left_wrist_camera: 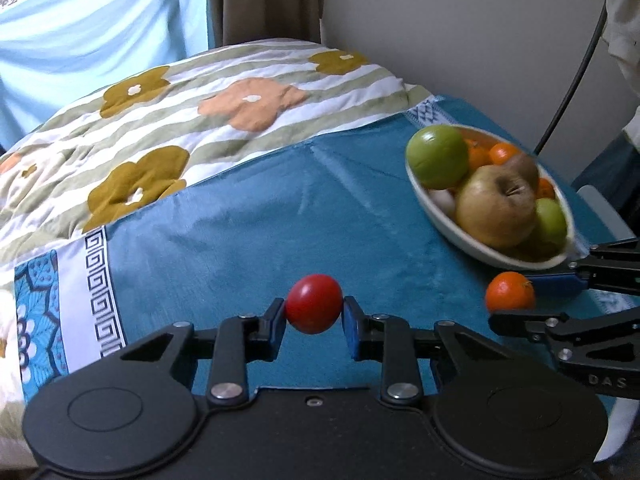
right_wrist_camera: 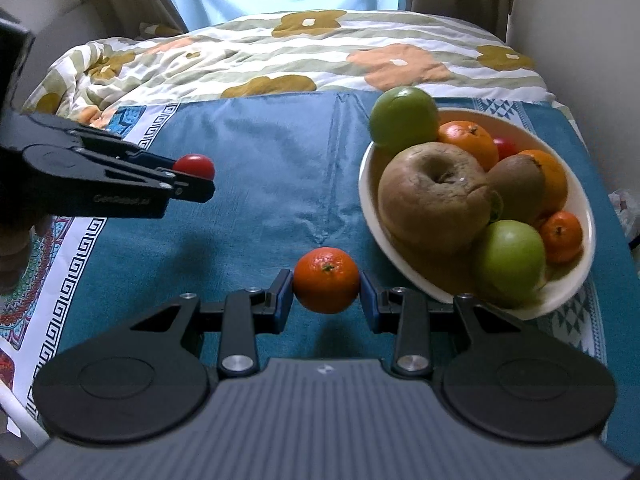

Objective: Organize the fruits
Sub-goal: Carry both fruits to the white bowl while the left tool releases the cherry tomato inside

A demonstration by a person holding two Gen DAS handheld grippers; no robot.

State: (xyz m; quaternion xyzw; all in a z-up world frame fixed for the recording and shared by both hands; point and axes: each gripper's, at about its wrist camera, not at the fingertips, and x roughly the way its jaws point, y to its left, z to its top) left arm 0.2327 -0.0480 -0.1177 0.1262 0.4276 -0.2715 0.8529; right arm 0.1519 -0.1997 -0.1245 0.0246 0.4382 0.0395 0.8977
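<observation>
- Left gripper [left_wrist_camera: 314,310]: jaws part-closed, blue pads clamped on both sides of a red tomato [left_wrist_camera: 314,309]. Tomato held above the teal cloth [left_wrist_camera: 248,232], clear of it as far as the view shows.
- Same gripper seen from the right wrist [right_wrist_camera: 196,178] at the left edge of the cloth, tomato [right_wrist_camera: 194,166] poking out between the fingers.
- Right gripper [right_wrist_camera: 327,294]: jaws part-closed, wider than left, pads pressed on a mandarin [right_wrist_camera: 327,286], stem facing up toward the camera. Shadow on the cloth under it.
- In the left wrist view the right gripper [left_wrist_camera: 516,300] comes in from the right edge; mandarin [left_wrist_camera: 511,291] sits just off the near end of the bowl [left_wrist_camera: 460,236].
- Bowl [right_wrist_camera: 368,208]: white, oval, on the right side of the cloth near its right edge. Piled with two green apples, a big brownish wrinkled apple [right_wrist_camera: 434,198], a kiwi [right_wrist_camera: 516,186], oranges and small mandarins, and a bit of red fruit at the back.
- One green apple [right_wrist_camera: 402,120] rides the far-left rim, overhanging it.
- Right gripper's right finger is near the bowl's near rim; contact unclear.
- Open room: bare teal cloth between the two grippers and from middle to far edge.
- Far edge of the cloth meets a flowered quilt [right_wrist_camera: 320,52]; patterned border [right_wrist_camera: 80,248] runs down the left edge.
- Wall close behind the bowl on the right.
</observation>
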